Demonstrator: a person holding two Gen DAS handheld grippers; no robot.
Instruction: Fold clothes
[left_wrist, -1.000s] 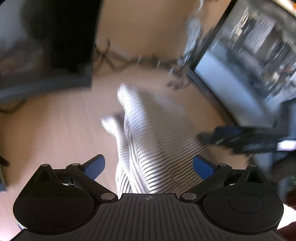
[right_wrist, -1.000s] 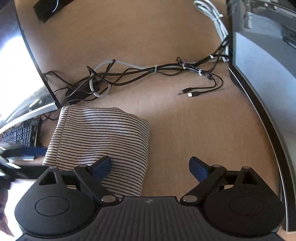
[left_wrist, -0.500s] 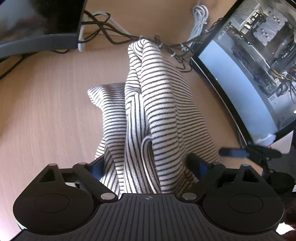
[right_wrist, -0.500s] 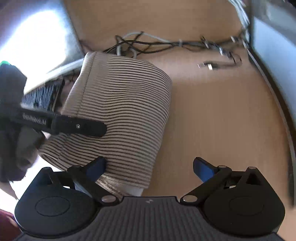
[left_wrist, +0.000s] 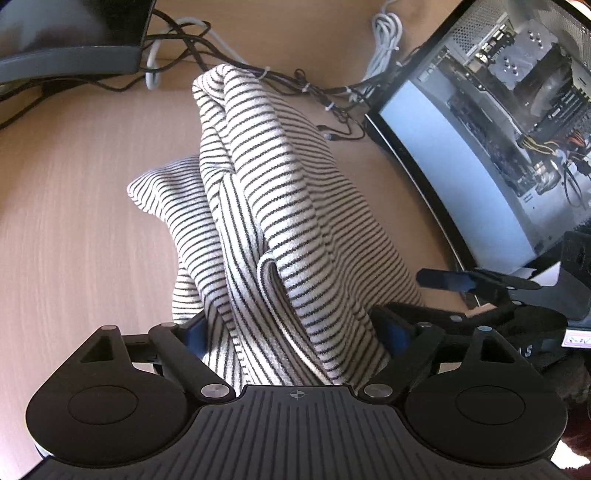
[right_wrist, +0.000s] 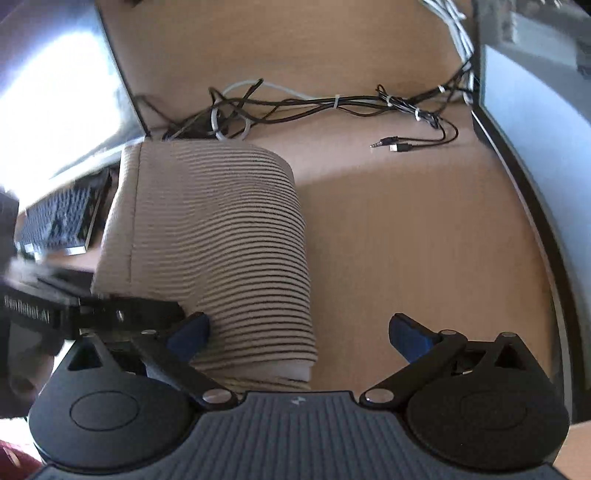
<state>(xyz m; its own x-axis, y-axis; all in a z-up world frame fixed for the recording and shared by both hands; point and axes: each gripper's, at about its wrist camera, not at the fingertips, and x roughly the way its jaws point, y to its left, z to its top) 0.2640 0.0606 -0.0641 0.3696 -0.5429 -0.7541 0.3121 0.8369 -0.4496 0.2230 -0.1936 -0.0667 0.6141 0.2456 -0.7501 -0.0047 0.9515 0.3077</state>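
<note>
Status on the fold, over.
Left gripper open, jaws just easing closed, striped garment bunched between them. Right gripper open, just widened, garment partly between. Cables at garment's far end.

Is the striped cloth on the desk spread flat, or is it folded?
Folded, though loosely. The striped cloth lies doubled in bulging layers with a rounded fold edge, and stacked edges show near the camera. It is not spread flat.

Striped garment (left_wrist: 280, 221): ribbed knit cloth, matt. Desk (left_wrist: 74, 221): pale wood-grain laminate, smooth. Left gripper (left_wrist: 291, 328) housing: ridged matt black plastic, with blue fingertips (left_wrist: 194, 334). Cables (right_wrist: 332, 105): glossy black sheathing.
</note>
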